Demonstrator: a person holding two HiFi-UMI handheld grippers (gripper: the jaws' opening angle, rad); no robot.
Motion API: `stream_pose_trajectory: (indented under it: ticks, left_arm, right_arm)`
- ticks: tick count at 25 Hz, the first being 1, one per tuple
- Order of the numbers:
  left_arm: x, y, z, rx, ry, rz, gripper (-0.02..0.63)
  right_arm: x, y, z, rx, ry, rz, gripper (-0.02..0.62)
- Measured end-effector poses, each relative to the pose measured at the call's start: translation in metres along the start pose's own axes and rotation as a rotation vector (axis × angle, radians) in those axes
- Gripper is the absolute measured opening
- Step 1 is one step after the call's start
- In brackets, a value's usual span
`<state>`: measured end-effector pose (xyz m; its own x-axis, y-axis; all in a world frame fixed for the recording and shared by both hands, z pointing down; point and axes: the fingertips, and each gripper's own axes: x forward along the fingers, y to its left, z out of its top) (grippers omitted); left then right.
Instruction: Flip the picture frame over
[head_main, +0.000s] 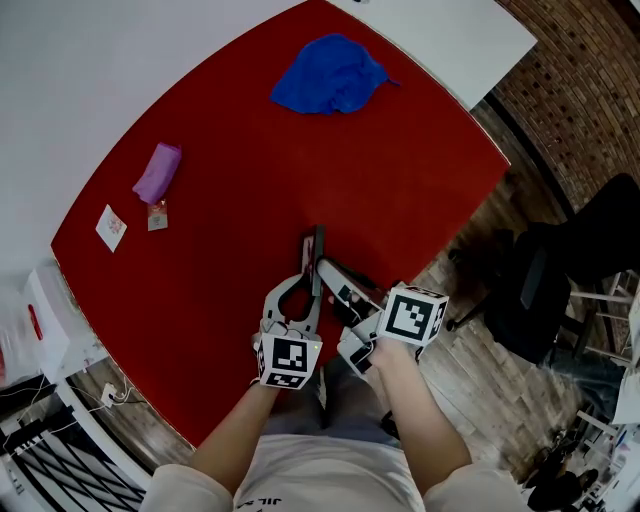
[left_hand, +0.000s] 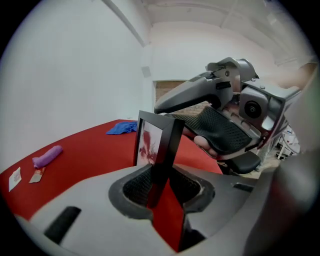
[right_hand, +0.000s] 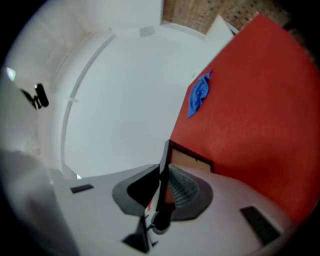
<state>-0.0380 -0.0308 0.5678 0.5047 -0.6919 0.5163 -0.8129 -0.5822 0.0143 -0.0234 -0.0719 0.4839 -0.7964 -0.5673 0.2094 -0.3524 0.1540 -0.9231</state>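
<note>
Right gripper (right_hand: 162, 185) pinched the picture frame (head_main: 317, 252), a sliver at head view's centre; left gripper (left_hand: 162, 184), jaws slack around it, alone saw its printed face.

You have almost nothing legible here. The white card (head_main: 111, 227) near the left corner of the surface (head_main: 300, 150) carries red print too small to read, and so does the small tag (head_main: 157, 216) just beside it. The cube (head_main: 290, 361) on your left hand-held gripper (head_main: 311, 275) and the cube (head_main: 415, 315) on your right hand-held gripper (head_main: 335, 275) bear black-and-white square markers, patterns rather than letters. Dark letters on your shirt (head_main: 300, 480) are cut off by the lower edge. The picture frame (left_hand: 155, 145) shows red blotches, no words.
</note>
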Motion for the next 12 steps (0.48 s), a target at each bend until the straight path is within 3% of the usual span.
stream_pose_trajectory:
  ticks: [5, 12]
  left_arm:
    - [0.0033, -0.0025, 0.0001, -0.004, 0.001, 0.008, 0.110]
    - [0.0061, -0.0063, 0.0003, 0.017, 0.004, 0.016, 0.110]
  right_arm:
    - [-0.0086, -0.0016, 0.0097, -0.246, 0.036, -0.187, 0.060]
    - [-0.0057, -0.0057, 0.0047, -0.377, 0.101, -0.297, 0.107]
